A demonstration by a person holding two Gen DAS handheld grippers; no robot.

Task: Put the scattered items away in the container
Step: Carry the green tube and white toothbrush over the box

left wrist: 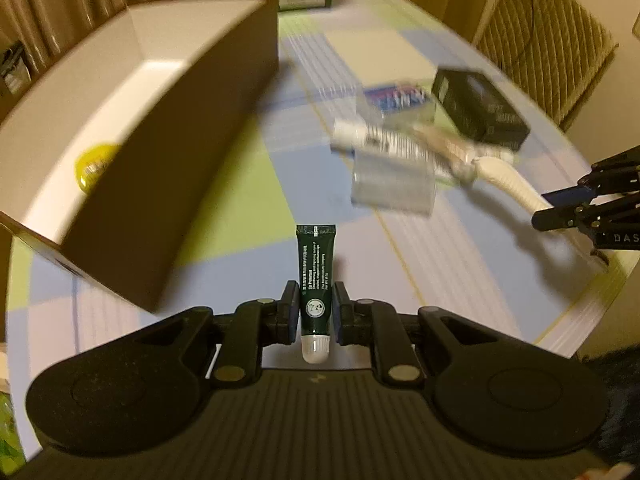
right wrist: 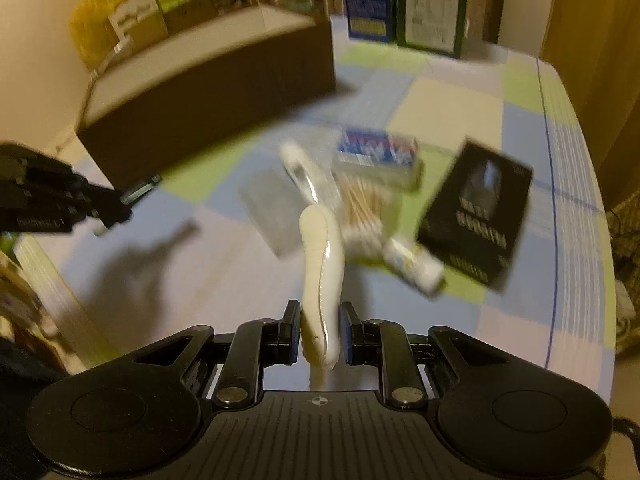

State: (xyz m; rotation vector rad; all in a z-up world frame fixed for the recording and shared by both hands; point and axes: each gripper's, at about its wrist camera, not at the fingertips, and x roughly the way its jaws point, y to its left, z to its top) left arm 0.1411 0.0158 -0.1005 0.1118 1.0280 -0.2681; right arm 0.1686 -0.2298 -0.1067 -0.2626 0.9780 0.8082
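Checked pastel bench, brown open box far-left on it. Left tongs clenched on dark green tube, long axis pointing straight ahead, box just left and beyond; nearer of the two. Right tongs clenched on cream curved handle, box well apart, far-left across bench. Clutter heap still ahead.

Your left claw holds a tube upright over the surface; the container sits to its left, with a round tin inside. Right of the tube lies the clutter — a clear case, a card box behind it. Your right claw holds a curved handle before that pile.
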